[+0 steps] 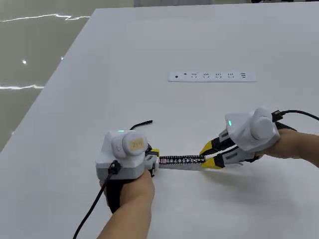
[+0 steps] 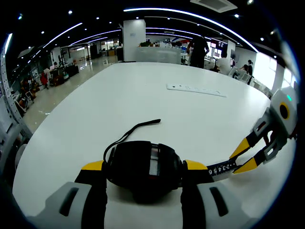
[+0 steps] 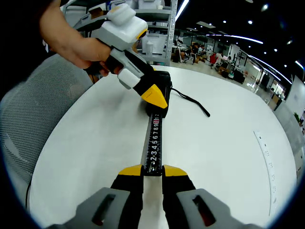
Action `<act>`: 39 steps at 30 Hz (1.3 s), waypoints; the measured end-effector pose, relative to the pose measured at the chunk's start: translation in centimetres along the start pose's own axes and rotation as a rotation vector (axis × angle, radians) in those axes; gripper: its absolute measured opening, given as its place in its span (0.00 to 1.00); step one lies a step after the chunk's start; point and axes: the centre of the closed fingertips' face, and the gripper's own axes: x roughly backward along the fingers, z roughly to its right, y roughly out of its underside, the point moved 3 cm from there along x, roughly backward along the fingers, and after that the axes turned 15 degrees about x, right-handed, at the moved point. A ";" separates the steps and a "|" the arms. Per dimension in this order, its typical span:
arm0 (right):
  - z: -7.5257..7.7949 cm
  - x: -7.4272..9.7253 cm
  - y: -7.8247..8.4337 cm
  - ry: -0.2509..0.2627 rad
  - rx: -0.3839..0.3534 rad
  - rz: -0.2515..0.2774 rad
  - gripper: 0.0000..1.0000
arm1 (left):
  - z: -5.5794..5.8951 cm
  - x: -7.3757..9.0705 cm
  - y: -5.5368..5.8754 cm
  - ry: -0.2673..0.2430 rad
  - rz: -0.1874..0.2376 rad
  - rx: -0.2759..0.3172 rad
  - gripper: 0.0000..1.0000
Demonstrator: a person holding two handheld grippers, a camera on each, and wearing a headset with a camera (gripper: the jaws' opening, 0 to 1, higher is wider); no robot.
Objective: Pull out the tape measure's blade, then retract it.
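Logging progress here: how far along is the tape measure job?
Done: left claw shut on the case, right claw shut on the blade. In hand: blade partly out across the table. Left: finishing the pull, then retracting.

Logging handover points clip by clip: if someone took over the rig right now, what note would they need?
Left claw: shut on the tape measure case, low at the near side of the table.
Right claw: shut on the tip of the blade.
Done: the blade is out a short way, straight between the two claws.
Left: extend further if needed, then ease the blade back into the case.
The strap lies loose on the table beyond the case.
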 end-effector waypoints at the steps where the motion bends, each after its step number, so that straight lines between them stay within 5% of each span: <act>1: -0.1 0.0 0.0 0.000 0.001 0.000 0.14 | 0.0 0.0 0.0 0.000 0.000 0.000 0.59; 39: 0.1 -0.9 -0.7 0.007 0.015 -0.010 0.14 | 0.0 0.2 0.1 0.007 -0.001 0.008 0.59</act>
